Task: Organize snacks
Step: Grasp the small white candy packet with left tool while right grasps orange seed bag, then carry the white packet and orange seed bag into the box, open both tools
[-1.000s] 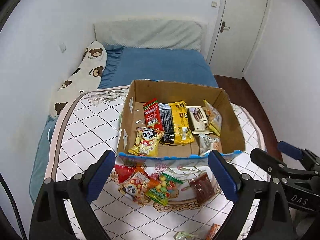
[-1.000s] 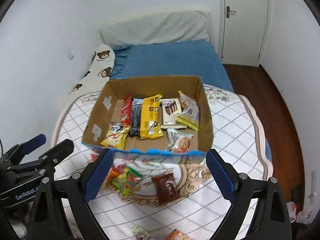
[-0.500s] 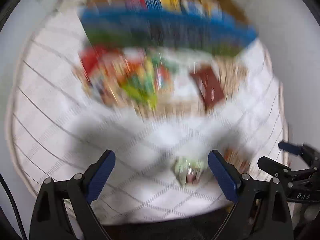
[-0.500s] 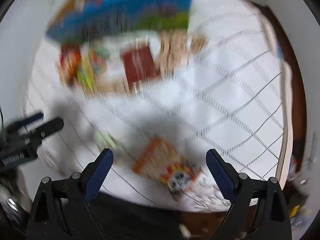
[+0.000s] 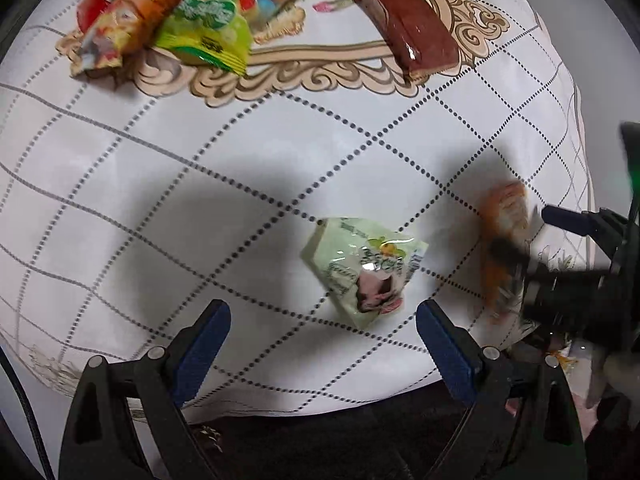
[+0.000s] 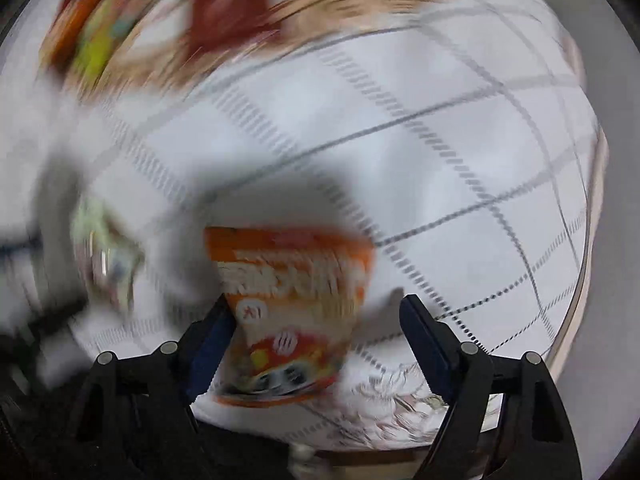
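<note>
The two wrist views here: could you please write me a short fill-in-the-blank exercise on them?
1. The pale green packet lies ahead of the ___ gripper.
2. The packet between the right gripper's open jaws is mostly ___.
3. The tablecloth shows a grid of ___ lines.
4. The flat brown packet lies near the ___ edge of the left wrist view.

Missing words: left; orange; dotted; top

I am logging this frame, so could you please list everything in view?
Pale green snack packet: 1, table's near edge, between left tool's fingers.
Orange snack packet: 1, near edge, between right tool's fingers.
Brown packet: 1, far side.
Green candy bag: 1, far left.
Orange-yellow packet: 1, beside the candy bag.
Tablecloth: 1, white, dotted grid.
Left tool: 1, black with blue pads, open.
Right tool: 1, same colours, open.
</note>
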The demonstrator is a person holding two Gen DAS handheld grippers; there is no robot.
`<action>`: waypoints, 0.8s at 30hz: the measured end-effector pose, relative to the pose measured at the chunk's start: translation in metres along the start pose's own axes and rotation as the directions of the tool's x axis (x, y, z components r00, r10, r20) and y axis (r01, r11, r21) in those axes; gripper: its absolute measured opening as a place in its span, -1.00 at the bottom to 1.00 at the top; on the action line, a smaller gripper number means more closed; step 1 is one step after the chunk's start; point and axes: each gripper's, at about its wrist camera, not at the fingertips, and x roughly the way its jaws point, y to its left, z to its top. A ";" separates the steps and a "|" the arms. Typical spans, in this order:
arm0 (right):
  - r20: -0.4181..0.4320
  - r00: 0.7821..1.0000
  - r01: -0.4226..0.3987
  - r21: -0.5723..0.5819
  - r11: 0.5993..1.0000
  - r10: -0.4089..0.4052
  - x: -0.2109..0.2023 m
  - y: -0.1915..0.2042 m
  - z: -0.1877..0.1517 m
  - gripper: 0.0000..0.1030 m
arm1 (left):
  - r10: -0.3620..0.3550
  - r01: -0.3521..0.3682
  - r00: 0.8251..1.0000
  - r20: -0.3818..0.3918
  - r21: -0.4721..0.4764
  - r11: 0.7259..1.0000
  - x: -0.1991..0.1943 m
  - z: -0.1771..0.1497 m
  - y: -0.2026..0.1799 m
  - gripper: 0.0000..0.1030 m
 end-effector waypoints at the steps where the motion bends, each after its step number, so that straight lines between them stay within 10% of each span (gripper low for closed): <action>1: 0.009 0.999 -0.033 0.062 0.998 0.033 -0.002 -0.009 0.002 0.64 | -0.022 0.021 1.000 -0.014 -0.015 1.000 0.005 0.002 -0.002 0.84; 7: -0.006 0.975 -0.214 0.234 0.948 0.221 -0.005 -0.033 -0.007 0.65 | -0.068 0.066 0.996 -0.049 -0.049 0.997 0.033 0.017 -0.018 0.83; 12: -0.050 0.964 -0.235 0.309 0.922 0.263 0.021 -0.045 -0.020 0.65 | -0.002 0.002 1.000 -0.002 0.017 1.000 0.037 0.019 -0.040 0.28; 24: 0.059 0.983 -0.183 0.301 0.936 0.173 0.010 -0.025 -0.024 0.07 | -0.003 0.004 0.999 0.052 -0.014 1.000 0.011 0.025 -0.022 0.22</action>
